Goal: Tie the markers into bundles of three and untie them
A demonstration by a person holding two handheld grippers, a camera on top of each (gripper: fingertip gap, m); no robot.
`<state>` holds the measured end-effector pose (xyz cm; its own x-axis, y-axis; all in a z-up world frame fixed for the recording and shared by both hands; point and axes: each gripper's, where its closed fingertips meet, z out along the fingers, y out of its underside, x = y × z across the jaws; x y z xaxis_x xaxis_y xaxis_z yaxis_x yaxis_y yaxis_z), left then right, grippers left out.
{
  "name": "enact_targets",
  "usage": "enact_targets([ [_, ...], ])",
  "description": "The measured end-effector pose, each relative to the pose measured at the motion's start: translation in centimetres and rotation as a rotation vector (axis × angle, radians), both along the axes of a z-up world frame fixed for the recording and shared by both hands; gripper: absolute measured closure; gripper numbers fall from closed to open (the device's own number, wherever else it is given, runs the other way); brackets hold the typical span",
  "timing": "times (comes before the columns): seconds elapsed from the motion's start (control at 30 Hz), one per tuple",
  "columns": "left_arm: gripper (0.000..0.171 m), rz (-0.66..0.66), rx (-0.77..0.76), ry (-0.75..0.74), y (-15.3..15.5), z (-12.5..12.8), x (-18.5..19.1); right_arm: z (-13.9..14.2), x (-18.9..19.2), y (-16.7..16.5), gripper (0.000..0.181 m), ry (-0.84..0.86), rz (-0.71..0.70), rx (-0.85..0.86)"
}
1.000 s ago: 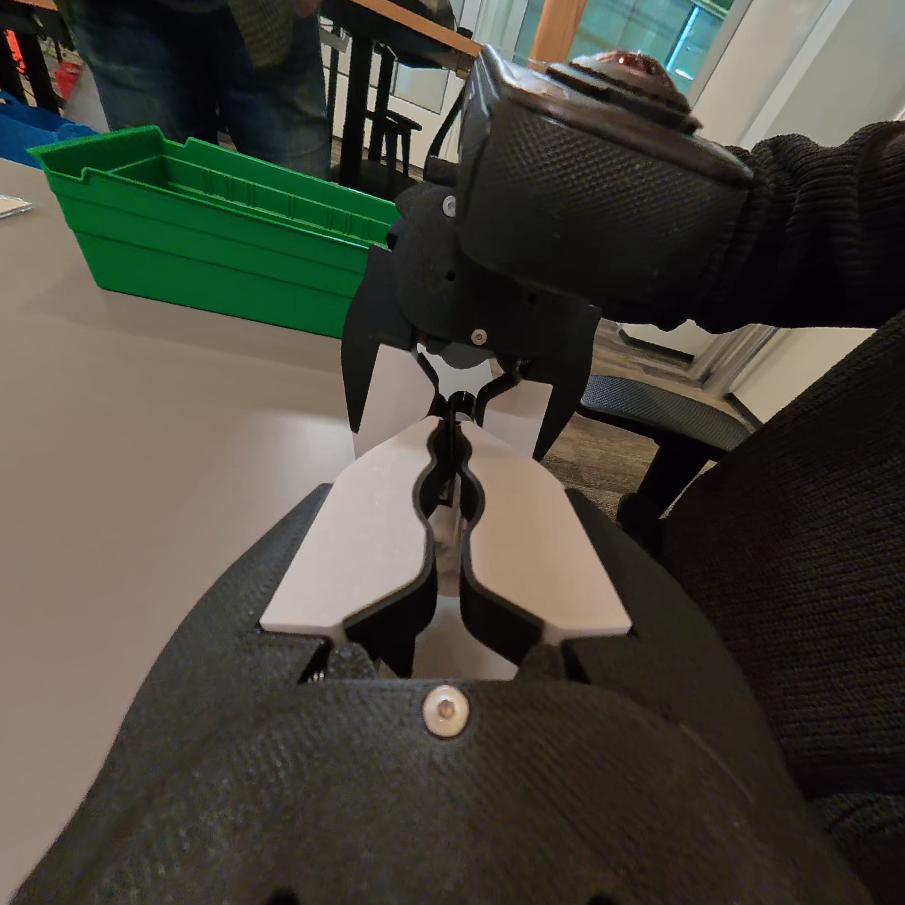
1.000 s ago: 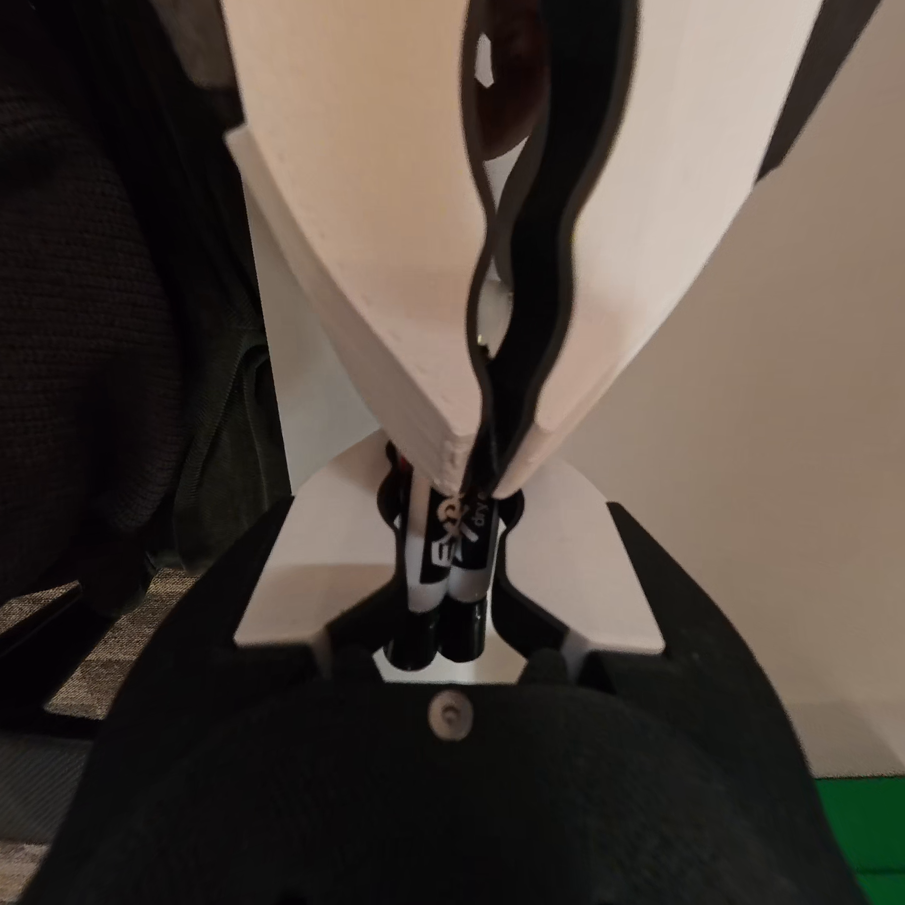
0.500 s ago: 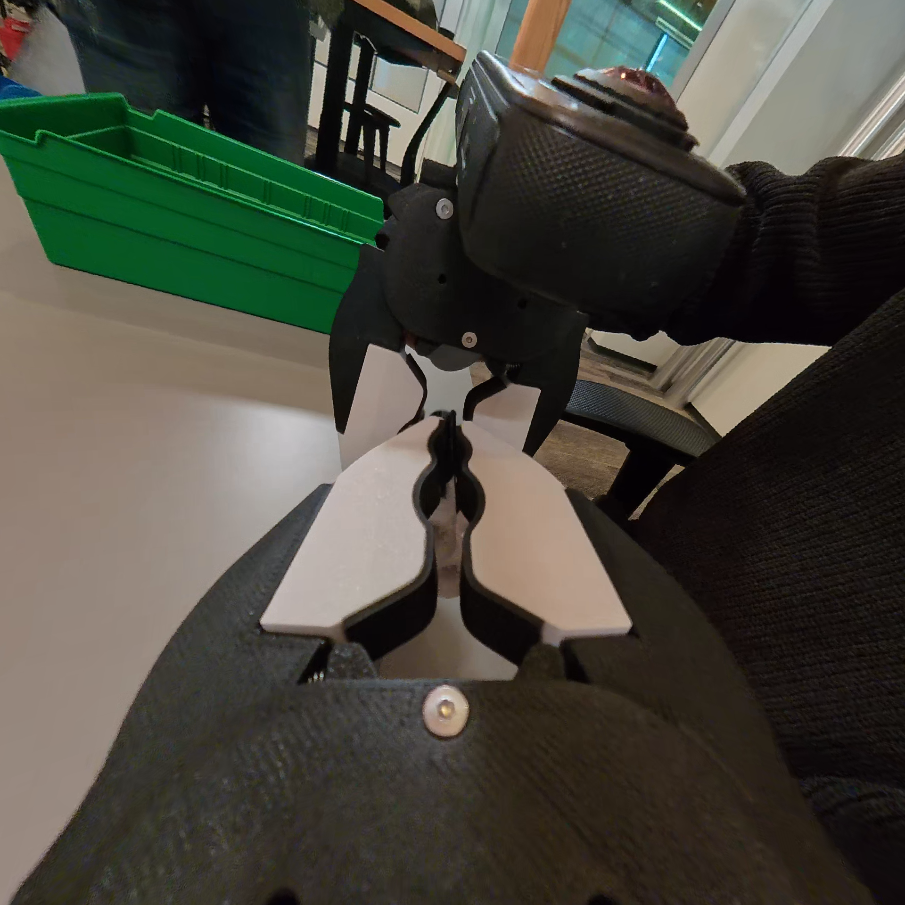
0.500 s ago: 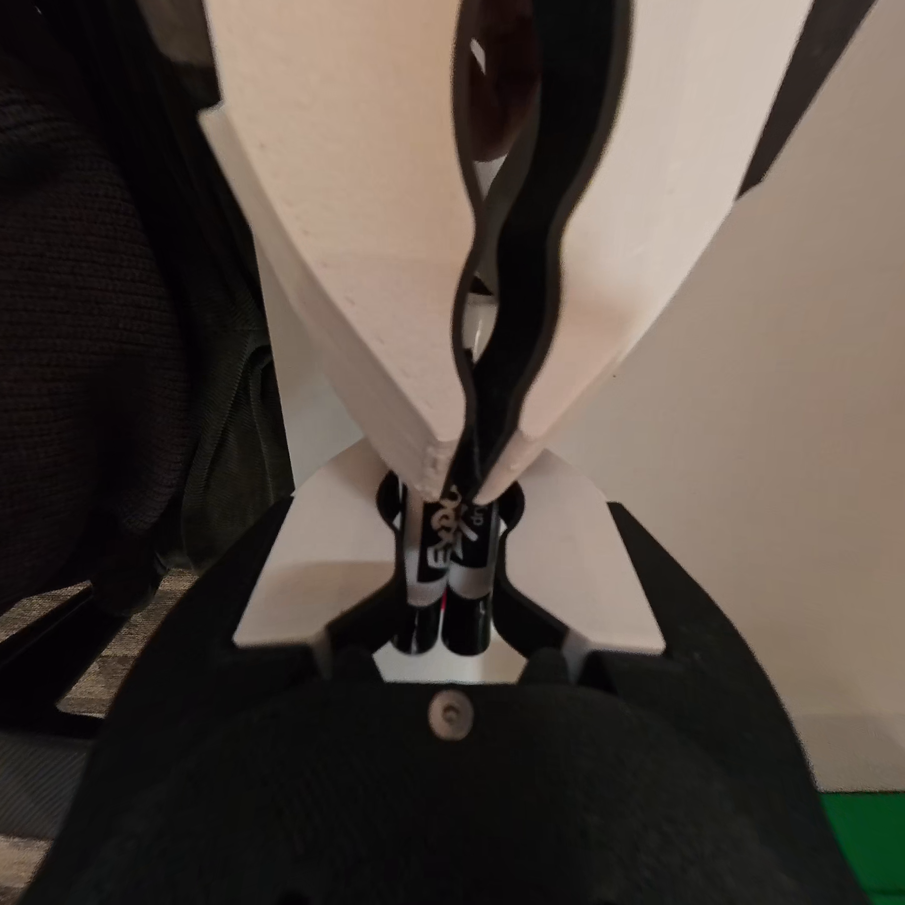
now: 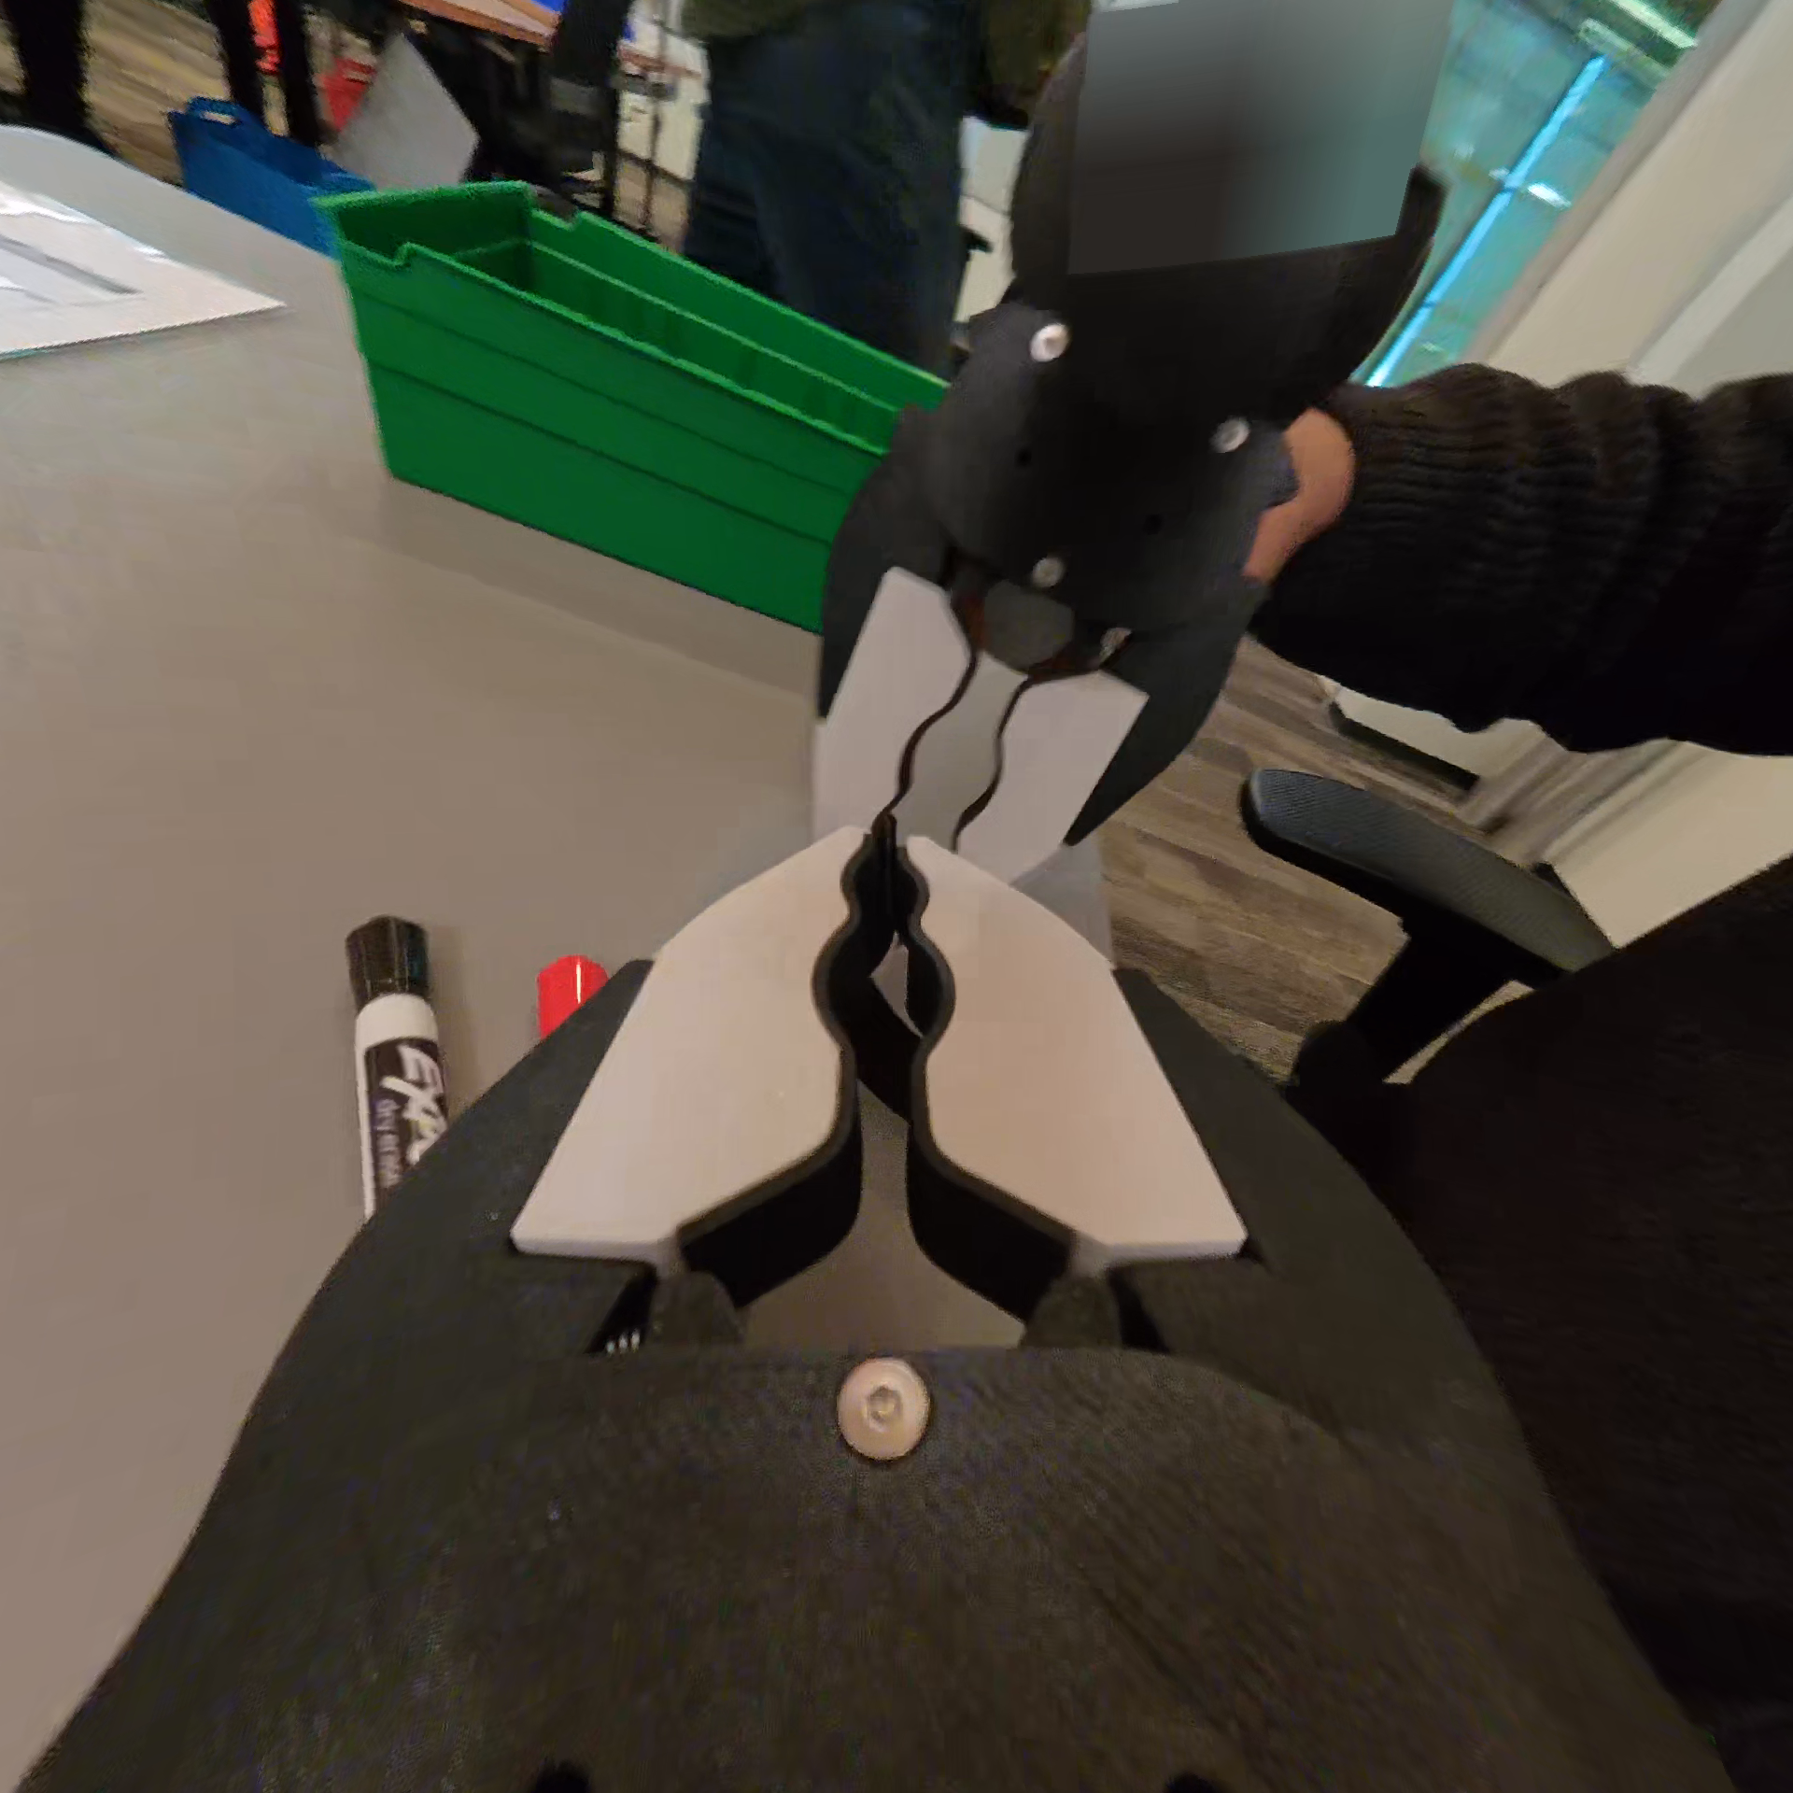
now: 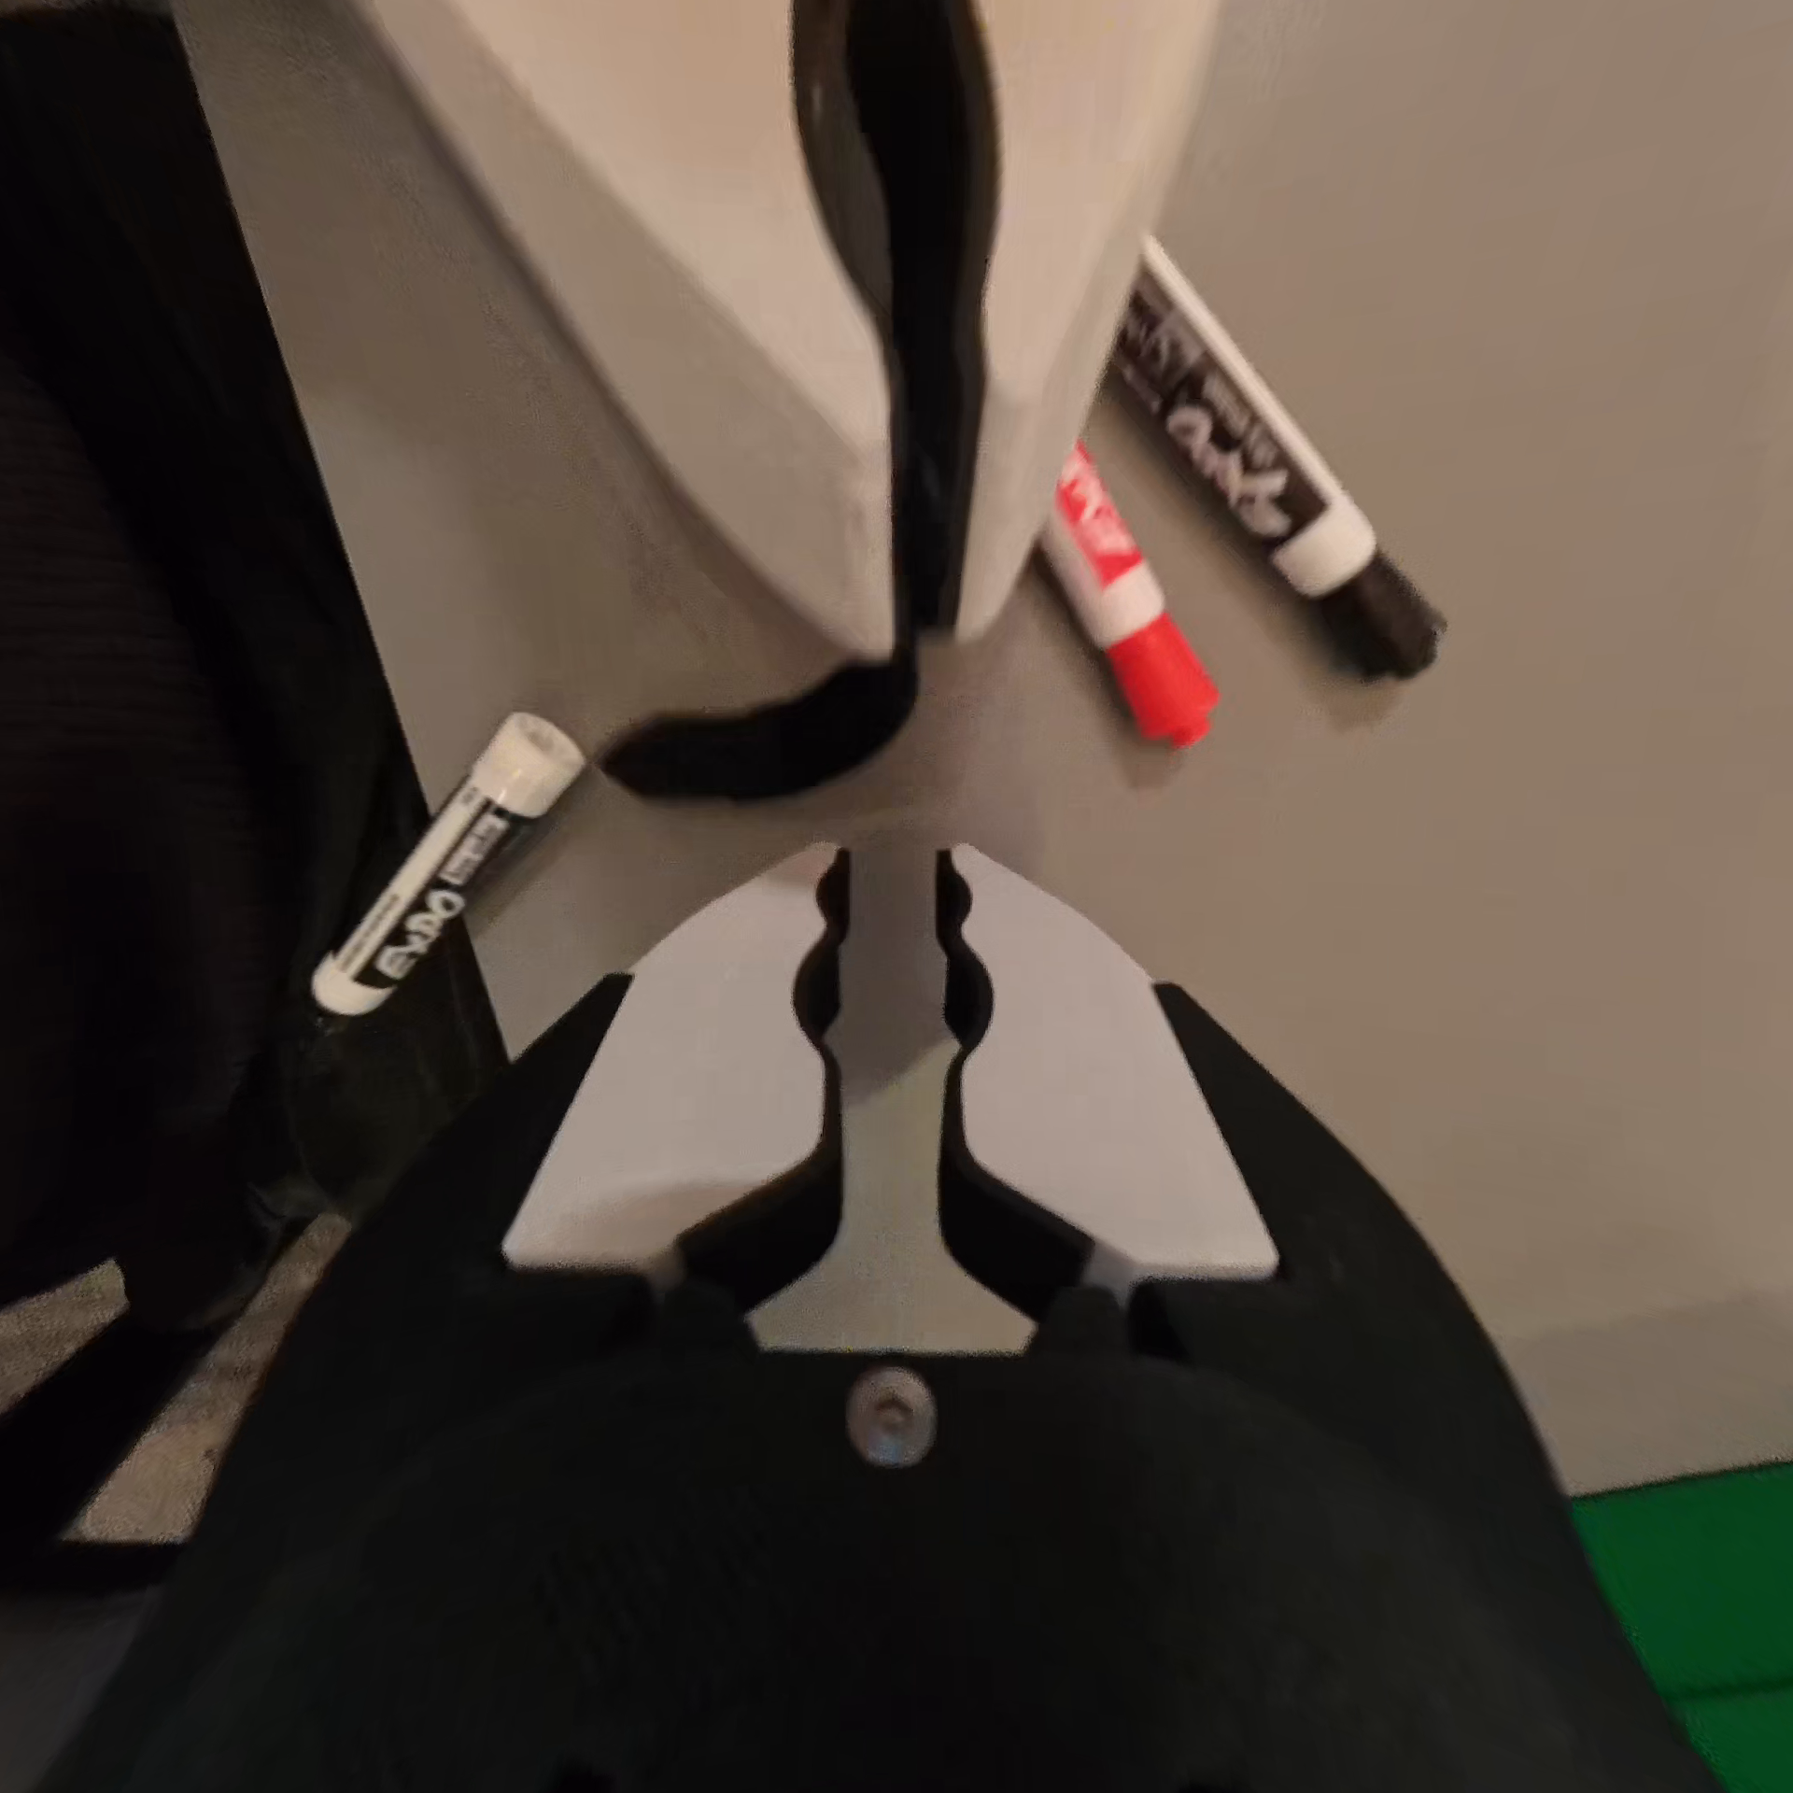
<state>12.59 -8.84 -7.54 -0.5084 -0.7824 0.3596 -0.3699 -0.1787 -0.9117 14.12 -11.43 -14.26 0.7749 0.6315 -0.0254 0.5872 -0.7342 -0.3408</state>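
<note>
My left gripper (image 5: 885, 854) is shut on a black elastic band (image 5: 878, 970). In the right wrist view the left gripper (image 6: 927, 631) points toward me and the band (image 6: 766, 747) hangs loose from its tip. My right gripper (image 6: 893, 863) is open and empty, tip to tip with the left one (image 5: 931, 815). Three markers lie loose on the grey table (image 5: 243, 776): a black one (image 6: 1290, 466), a red one (image 6: 1130, 602), and another black one (image 6: 446, 873) at the table's edge. The left wrist view shows the black one (image 5: 393, 1048) and the red cap (image 5: 570, 985).
A green bin (image 5: 602, 427) stands at the back of the table, and its corner shows in the right wrist view (image 6: 1698, 1601). A white sheet (image 5: 97, 281) lies at the far left. An office chair (image 5: 1407, 873) stands beyond the table's edge. People stand behind the bin. The tips of one gripper are about 8 cm away from the tips of the other.
My right gripper has opened and let go of the markers, which now lie apart on the table. The band has come off them and stays in my shut left gripper.
</note>
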Motion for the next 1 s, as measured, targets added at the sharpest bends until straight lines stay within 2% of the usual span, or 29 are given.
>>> enact_targets([
  [0.17, 0.168, 0.048, -0.002, 0.069, 1.8, -1.3, -0.2, 0.5, 0.6, -2.9, 0.159, 0.082, -0.140, 0.064],
  [0.43, 0.168, 0.081, 0.036, 0.081, 3.2, -2.0, -0.6, -0.4, -4.5, -7.7, 0.152, 0.203, -0.237, 0.168],
  [0.57, 0.168, 0.089, 0.037, 0.072, 3.2, -1.8, -0.6, -2.4, -8.1, -9.2, 0.150, 0.207, -0.201, 0.132],
  [0.7, 0.168, 0.088, 0.042, 0.074, 3.2, -1.9, -0.6, -5.9, -11.9, -11.2, 0.151, 0.177, -0.171, 0.040],
  [0.83, 0.168, 0.087, 0.048, 0.077, 3.0, -2.0, -0.6, -9.5, -12.1, -11.9, 0.147, 0.114, -0.258, -0.004],
  [0.9, 0.168, 0.081, 0.049, 0.074, 2.9, -2.0, -0.6, -9.9, -11.6, -11.9, 0.143, 0.095, -0.296, -0.023],
  [1.0, 0.168, 0.078, 0.054, 0.081, 2.8, -2.2, -0.6, -9.4, -12.0, -11.4, 0.145, 0.165, -0.321, 0.001],
])
